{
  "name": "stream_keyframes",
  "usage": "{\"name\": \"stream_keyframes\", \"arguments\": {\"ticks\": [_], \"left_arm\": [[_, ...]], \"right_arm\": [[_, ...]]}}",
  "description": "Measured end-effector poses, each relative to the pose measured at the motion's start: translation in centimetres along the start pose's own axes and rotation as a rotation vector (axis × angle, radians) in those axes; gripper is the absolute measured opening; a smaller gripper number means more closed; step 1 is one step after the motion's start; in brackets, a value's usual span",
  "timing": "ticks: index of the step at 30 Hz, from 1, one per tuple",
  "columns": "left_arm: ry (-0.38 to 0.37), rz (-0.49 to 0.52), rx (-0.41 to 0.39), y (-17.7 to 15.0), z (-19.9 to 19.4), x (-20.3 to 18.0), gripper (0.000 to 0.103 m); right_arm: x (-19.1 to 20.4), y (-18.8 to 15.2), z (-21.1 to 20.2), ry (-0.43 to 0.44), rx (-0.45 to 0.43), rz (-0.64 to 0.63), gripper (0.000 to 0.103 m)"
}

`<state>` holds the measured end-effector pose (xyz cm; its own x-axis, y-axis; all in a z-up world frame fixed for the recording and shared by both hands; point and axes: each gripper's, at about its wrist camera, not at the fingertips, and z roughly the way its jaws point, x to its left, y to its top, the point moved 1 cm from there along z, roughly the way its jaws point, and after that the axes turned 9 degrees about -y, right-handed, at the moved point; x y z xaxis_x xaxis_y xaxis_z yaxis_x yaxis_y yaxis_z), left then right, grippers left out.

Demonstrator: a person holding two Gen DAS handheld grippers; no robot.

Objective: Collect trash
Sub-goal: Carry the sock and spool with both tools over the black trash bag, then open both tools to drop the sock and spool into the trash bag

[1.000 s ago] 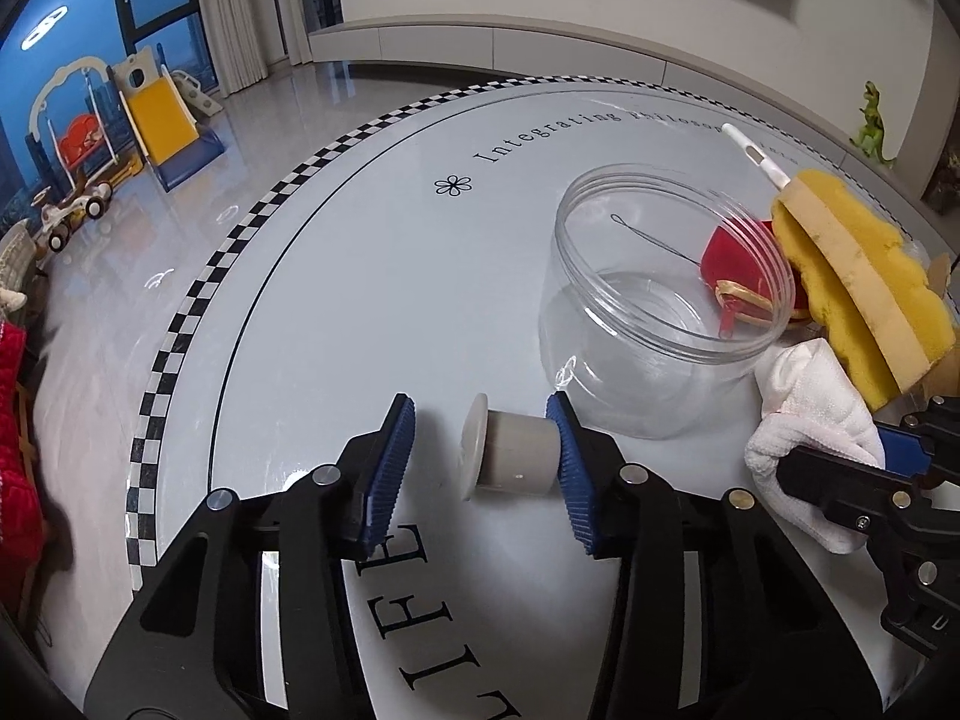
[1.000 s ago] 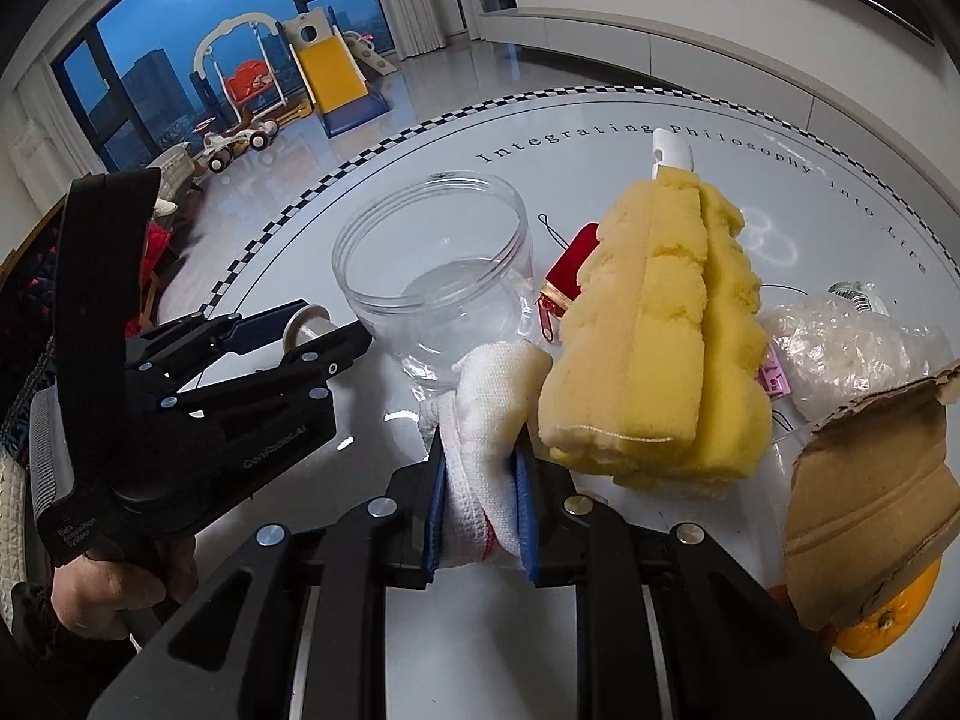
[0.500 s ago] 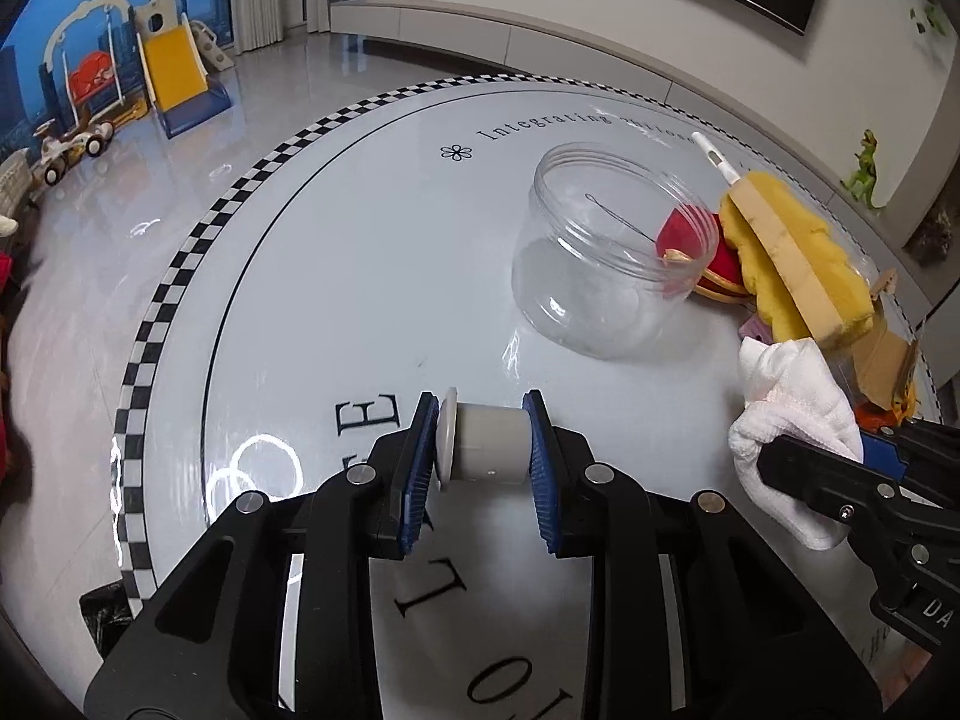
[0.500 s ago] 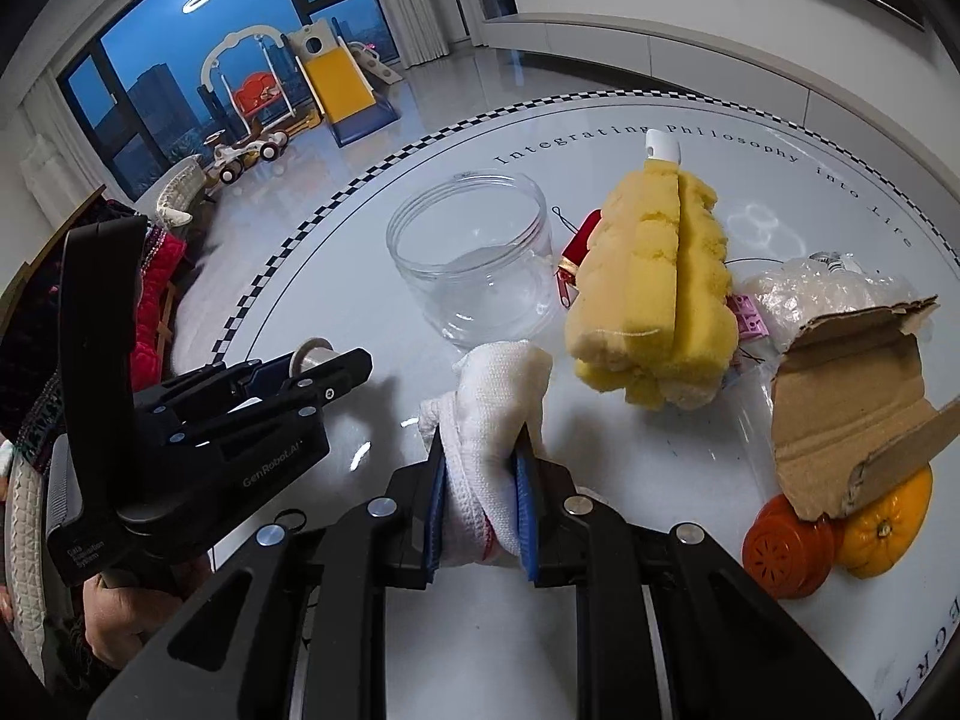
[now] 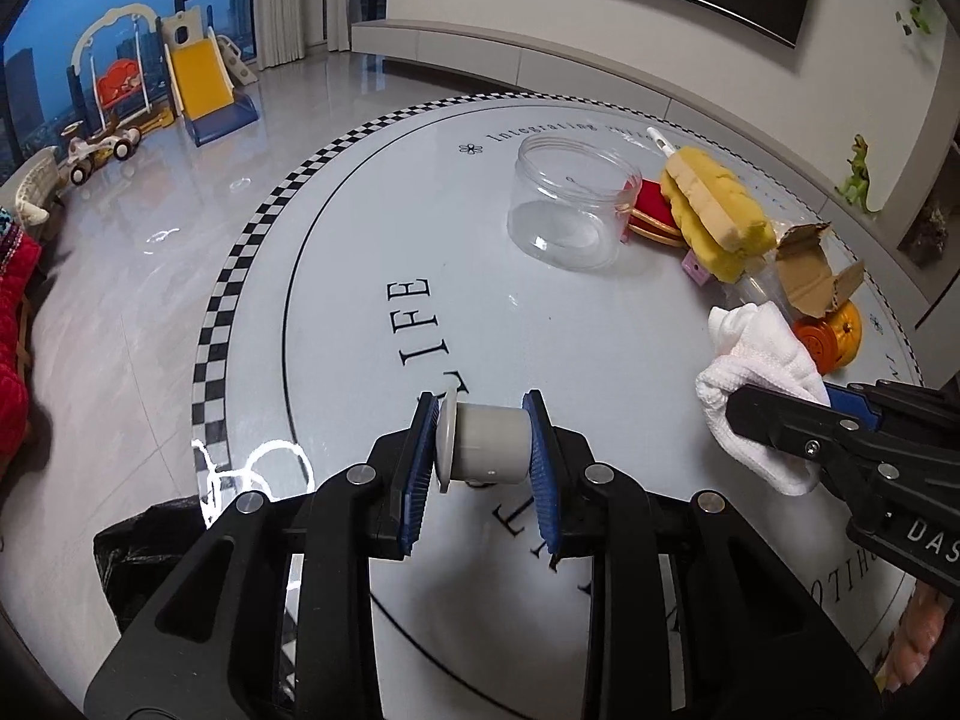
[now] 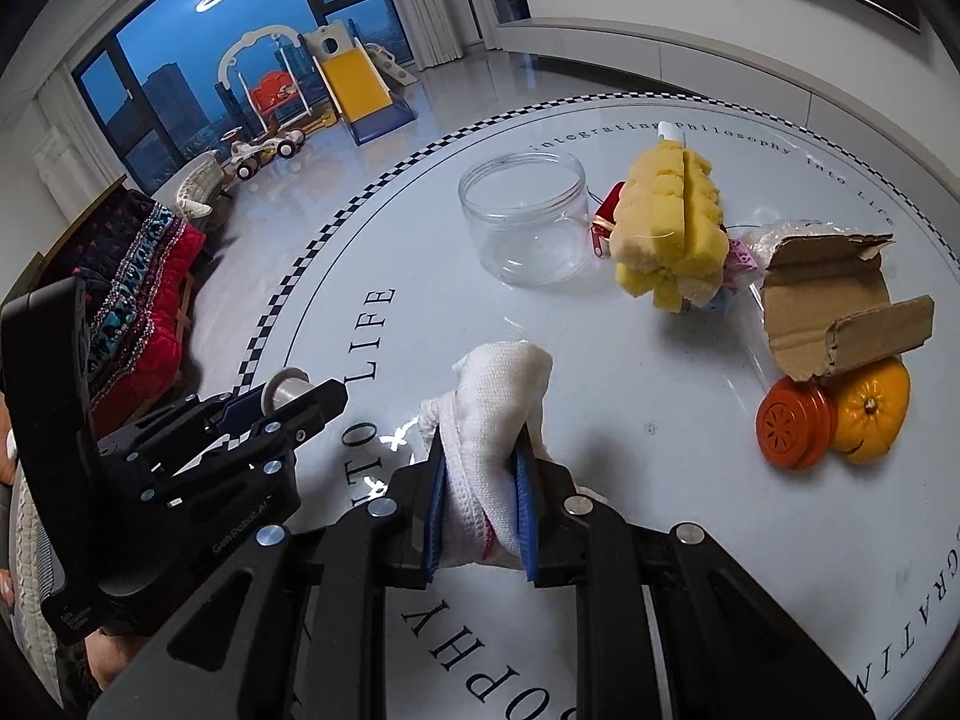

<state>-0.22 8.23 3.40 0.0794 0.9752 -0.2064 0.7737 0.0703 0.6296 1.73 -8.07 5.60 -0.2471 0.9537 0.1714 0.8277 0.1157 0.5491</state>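
My left gripper (image 5: 483, 450) is shut on a small grey spool (image 5: 485, 447) with a flat flange on its left end, held above the round white table (image 5: 420, 228). It also shows in the right wrist view (image 6: 288, 387). My right gripper (image 6: 480, 468) is shut on a crumpled white cloth (image 6: 498, 396), seen in the left wrist view (image 5: 756, 378) too. Both are held near the table's front edge, the left gripper to the left of the right one.
On the table stand a clear plastic jar (image 6: 522, 222), a yellow sponge (image 6: 669, 228), torn cardboard (image 6: 834, 306), an orange fruit (image 6: 873, 411), a round orange-red item (image 6: 795, 423) and a plastic bag (image 6: 774, 240). A black bag (image 5: 150, 546) sits below the table's left edge.
My left gripper closed on the grey spool and lifted it. Both grippers pulled back from the jar and the pile toward the table's front edge, the cloth still held.
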Motion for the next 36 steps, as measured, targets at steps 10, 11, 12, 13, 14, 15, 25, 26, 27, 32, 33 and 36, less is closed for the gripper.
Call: {"name": "stream_keyframes", "arguments": {"ticks": [10,11,12,13,14,15,25,26,27,32,33,36], "left_arm": [[0.029,-0.030,-0.033,-4.0,-4.9,1.5,0.029],[0.035,-0.033,-0.036,-4.4,-5.3,1.7,0.029],[0.043,-0.035,-0.038,-4.7,-5.6,2.0,0.029],[0.053,-0.039,-0.041,-5.1,-6.1,2.3,0.029],[0.061,-0.044,-0.043,-5.7,-6.6,2.7,0.029],[0.067,-0.051,-0.044,-6.3,-7.1,3.1,0.029],[0.146,-0.125,-0.055,-11.1,-10.8,7.0,0.029],[0.156,-0.135,-0.051,-11.7,-11.0,7.5,0.029],[0.163,-0.144,-0.048,-12.3,-11.2,8.0,0.029],[0.213,-0.212,-0.024,-15.6,-12.1,11.3,0.029],[0.226,-0.234,-0.022,-16.3,-12.4,12.1,0.029],[0.266,-0.296,-0.018,-18.1,-13.1,14.1,0.029]], "right_arm": [[3.7,-2.6,-2.2,0.031,-0.014,-0.053,0.021],[4.3,-2.8,-2.3,0.035,-0.014,-0.060,0.021],[4.9,-3.0,-2.4,0.040,-0.013,-0.068,0.021],[5.5,-3.3,-2.5,0.046,-0.012,-0.078,0.021],[6.2,-3.5,-2.5,0.052,-0.011,-0.088,0.021],[6.8,-3.8,-2.6,0.058,-0.010,-0.099,0.021],[14.3,-6.5,-3.2,0.135,0.008,-0.240,0.021],[15.1,-6.9,-3.2,0.141,0.012,-0.258,0.021],[15.9,-7.2,-3.1,0.147,0.016,-0.278,0.021],[19.5,-8.9,-2.3,0.178,0.046,-0.354,0.021],[20.2,-9.3,-2.2,0.184,0.052,-0.370,0.021],[22.6,-10.0,-1.7,0.208,0.067,-0.415,0.021]]}}
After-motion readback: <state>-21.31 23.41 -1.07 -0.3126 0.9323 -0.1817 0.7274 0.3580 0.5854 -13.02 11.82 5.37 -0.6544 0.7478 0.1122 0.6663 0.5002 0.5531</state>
